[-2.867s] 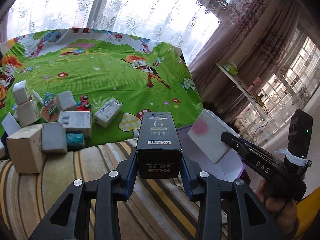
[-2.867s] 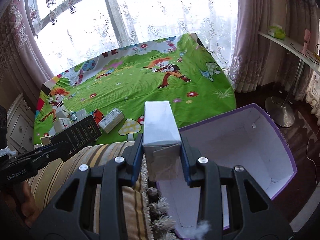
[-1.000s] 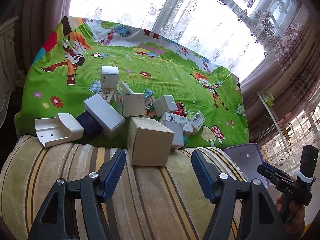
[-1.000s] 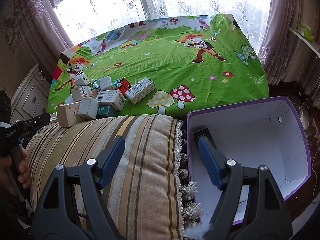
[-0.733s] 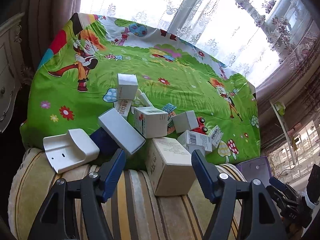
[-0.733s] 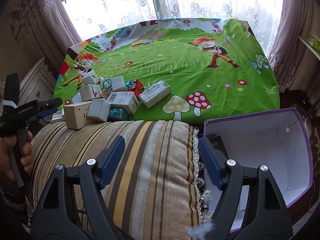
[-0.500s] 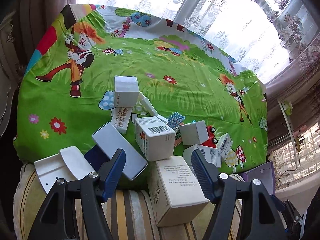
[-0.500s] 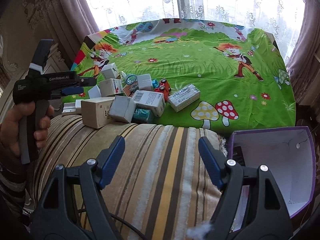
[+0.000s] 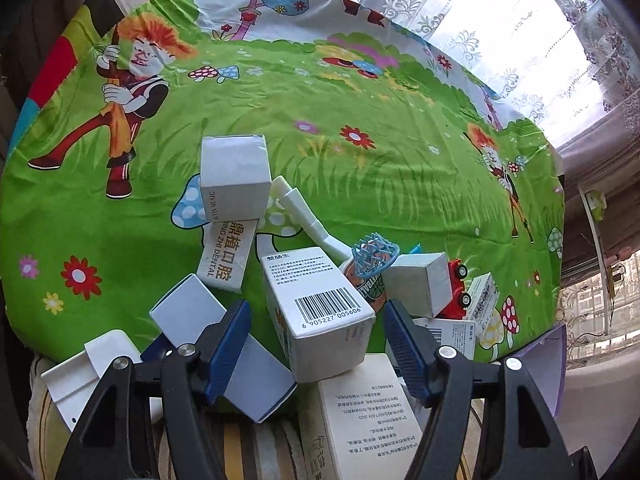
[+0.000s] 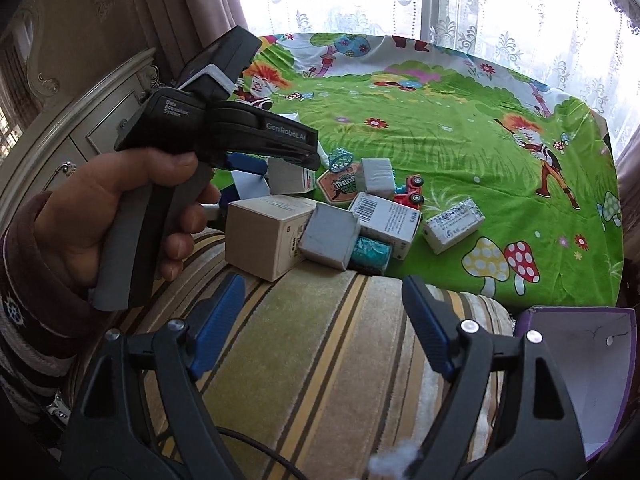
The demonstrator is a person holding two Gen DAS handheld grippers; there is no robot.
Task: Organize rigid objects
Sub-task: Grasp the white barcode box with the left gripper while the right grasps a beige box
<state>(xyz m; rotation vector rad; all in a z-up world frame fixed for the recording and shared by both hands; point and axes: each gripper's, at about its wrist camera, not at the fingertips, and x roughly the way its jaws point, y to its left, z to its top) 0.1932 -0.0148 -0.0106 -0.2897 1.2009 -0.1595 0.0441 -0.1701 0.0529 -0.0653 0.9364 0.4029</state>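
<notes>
A pile of small cartons lies on the green cartoon sheet (image 9: 360,120) by a striped cushion (image 10: 340,340). In the left wrist view my left gripper (image 9: 316,340) is open and points steeply down, with a white barcode box (image 9: 320,300) between its blue pads, which stand apart from it. A tan box (image 9: 360,420) lies just below. The right wrist view shows the left gripper (image 10: 312,160) in a person's hand (image 10: 108,208) above the pile. My right gripper (image 10: 320,320) hangs over the cushion, its jaws opening with nothing between them.
A purple box with a white inside (image 10: 580,368) stands at the cushion's right end. A red toy car (image 10: 408,190), a teal packet (image 10: 370,254), a white tube (image 9: 304,216) and a white plastic holder (image 9: 80,376) lie among the cartons. A cabinet (image 10: 80,128) stands at left.
Both grippers held boxes earlier and are now empty. The left gripper moved forward and down over the pile. The right gripper swung left, away from the purple box, and spread wider.
</notes>
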